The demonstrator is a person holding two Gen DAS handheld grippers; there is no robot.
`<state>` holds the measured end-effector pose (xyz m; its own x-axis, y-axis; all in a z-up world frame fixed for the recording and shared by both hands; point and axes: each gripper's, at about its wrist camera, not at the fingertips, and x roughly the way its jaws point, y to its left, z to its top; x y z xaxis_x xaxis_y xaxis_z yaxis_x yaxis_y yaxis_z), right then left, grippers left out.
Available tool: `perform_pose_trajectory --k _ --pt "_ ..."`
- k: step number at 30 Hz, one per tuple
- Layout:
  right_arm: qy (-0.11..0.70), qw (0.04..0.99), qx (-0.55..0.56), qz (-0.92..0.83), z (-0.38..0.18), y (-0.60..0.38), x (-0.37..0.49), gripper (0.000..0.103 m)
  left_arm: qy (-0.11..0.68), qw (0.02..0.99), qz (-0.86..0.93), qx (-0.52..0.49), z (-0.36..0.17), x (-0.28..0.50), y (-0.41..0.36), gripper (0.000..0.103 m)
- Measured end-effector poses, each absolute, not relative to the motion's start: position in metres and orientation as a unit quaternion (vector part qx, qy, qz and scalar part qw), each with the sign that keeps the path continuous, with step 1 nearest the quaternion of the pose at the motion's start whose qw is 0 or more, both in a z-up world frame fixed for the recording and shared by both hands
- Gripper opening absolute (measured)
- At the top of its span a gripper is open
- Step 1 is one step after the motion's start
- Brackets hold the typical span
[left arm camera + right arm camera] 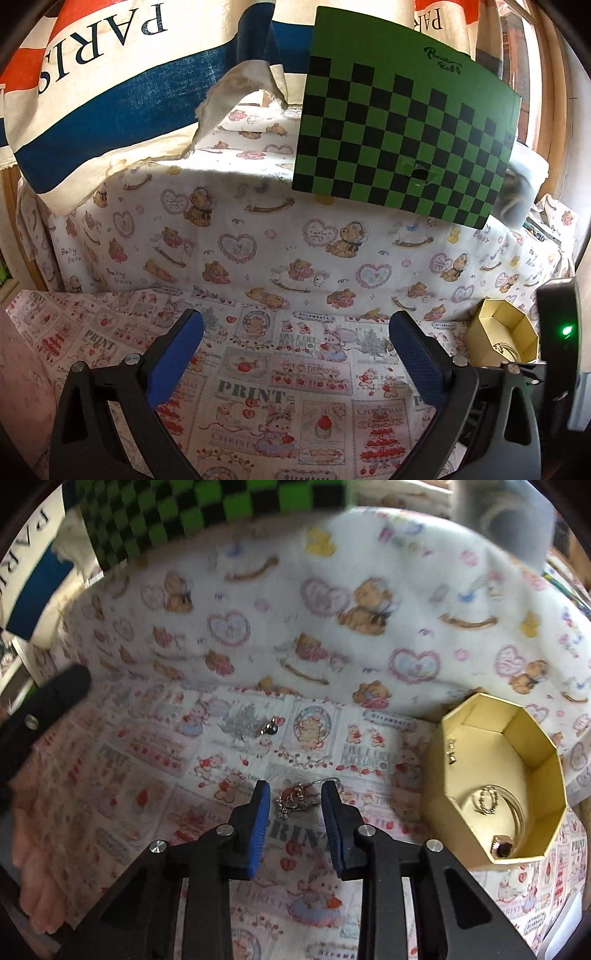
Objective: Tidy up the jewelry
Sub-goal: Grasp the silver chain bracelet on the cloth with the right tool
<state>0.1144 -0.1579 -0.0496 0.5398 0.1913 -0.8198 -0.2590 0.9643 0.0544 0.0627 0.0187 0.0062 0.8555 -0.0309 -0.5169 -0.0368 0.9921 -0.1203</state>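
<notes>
A: The right gripper (pixel 295 797) has its jaws parted a little on either side of the necklace (pixel 293 799), which lies heaped on the cloth (pixel 147 794); nothing is grasped yet.

B: And the left gripper (pixel 295 328)?

A: Spread wide over bare cloth, holding nothing.

B: What might go wrong?

A: The chain is thin and bunched. The pads could nip only a loop, leaving the rest to trail or snag the fabric.

B: Anything else loose?

A: A small dark earring (pixel 269 728) at twelve o'clock from the right jaws.

B: The box (pixel 476 720)?

A: At three o'clock, open, gold. Inside lie a ring (pixel 503 849), a hoop (pixel 489 799), and a tiny gold piece on the wall.
</notes>
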Motion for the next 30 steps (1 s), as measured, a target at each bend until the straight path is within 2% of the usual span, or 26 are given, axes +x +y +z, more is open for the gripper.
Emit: perform_pose_trajectory --k 3,5,8,9,18,23,24,27,30 --pt "0.461 0.878 -0.062 0.114 -0.053 -0.151 0.114 0.028 0.272 0.960 0.002 -0.067 0.006 0.064 0.020 0.100" --pt "0.460 0.879 -0.067 0.106 -0.053 -0.151 0.113 0.014 0.273 0.959 0.003 -0.068 0.005 0.065 0.021 0.100" --pt "0.462 0.878 -0.050 0.112 -0.050 -0.160 0.109 0.007 0.274 0.959 0.002 -0.068 0.005 0.064 0.022 0.100" --pt "0.460 0.880 -0.044 0.112 -0.046 -0.164 0.106 0.001 0.272 0.960 0.003 -0.067 0.006 0.064 0.022 0.100" --pt "0.390 0.913 -0.008 0.123 0.008 -0.195 0.068 0.001 0.259 0.964 0.002 -0.053 0.011 0.057 0.014 0.100" --pt "0.426 0.895 -0.002 0.130 -0.008 -0.194 0.073 0.002 0.258 0.965 0.007 -0.046 0.010 0.058 0.013 0.100" --pt "0.433 0.893 -0.006 0.126 -0.016 -0.191 0.079 0.003 0.260 0.964 0.006 -0.048 0.009 0.058 0.014 0.100" --pt "0.447 0.887 -0.022 0.115 -0.034 -0.181 0.094 0.017 0.266 0.963 0.004 -0.052 0.007 0.060 0.016 0.100" --pt "0.461 0.880 -0.028 0.115 -0.043 -0.175 0.103 0.017 0.266 0.962 0.005 -0.052 0.007 0.061 0.017 0.100"
